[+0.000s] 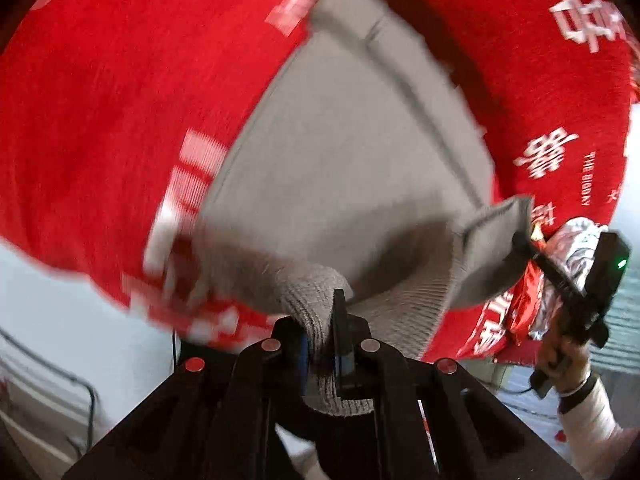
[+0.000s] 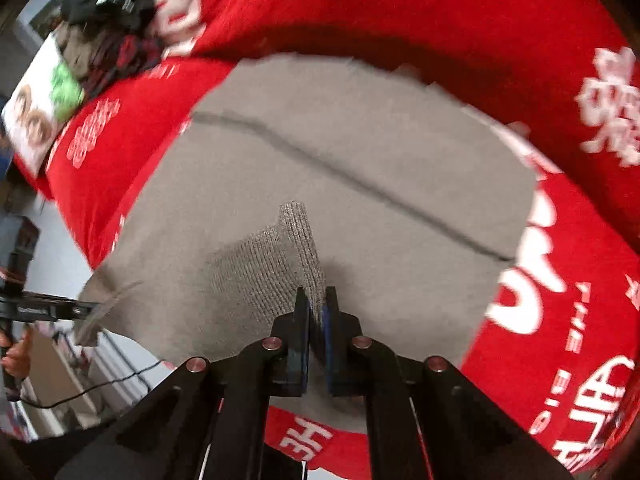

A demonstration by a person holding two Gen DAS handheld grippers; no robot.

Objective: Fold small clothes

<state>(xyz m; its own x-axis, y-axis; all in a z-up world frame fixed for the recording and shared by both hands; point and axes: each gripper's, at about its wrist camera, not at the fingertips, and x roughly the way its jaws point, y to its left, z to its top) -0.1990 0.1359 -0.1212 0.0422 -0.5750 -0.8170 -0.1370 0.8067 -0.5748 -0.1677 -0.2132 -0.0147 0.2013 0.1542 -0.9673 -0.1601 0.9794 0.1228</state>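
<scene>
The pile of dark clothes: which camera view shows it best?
The right wrist view. There the pile of dark clothes lies at the upper left on the red cloth, beyond the grey garment. The left wrist view does not show the pile at all.

Red printed cloth (image 2: 400, 12) carries grey garment (image 2: 320, 140), dark clothes pile (image 2: 108, 20).

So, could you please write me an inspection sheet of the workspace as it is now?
Surface: red cloth with white lettering covers it.
Job's things: one grey garment, its ribbed edge lifted.
Clutter: dark clothes pile at the far corner; shiny snack bags at another edge.
Grippers: left gripper shut on the ribbed edge; right gripper shut on the same edge further along.
Cables: black cable below the table edge.
Surroundings: pale floor.
</scene>
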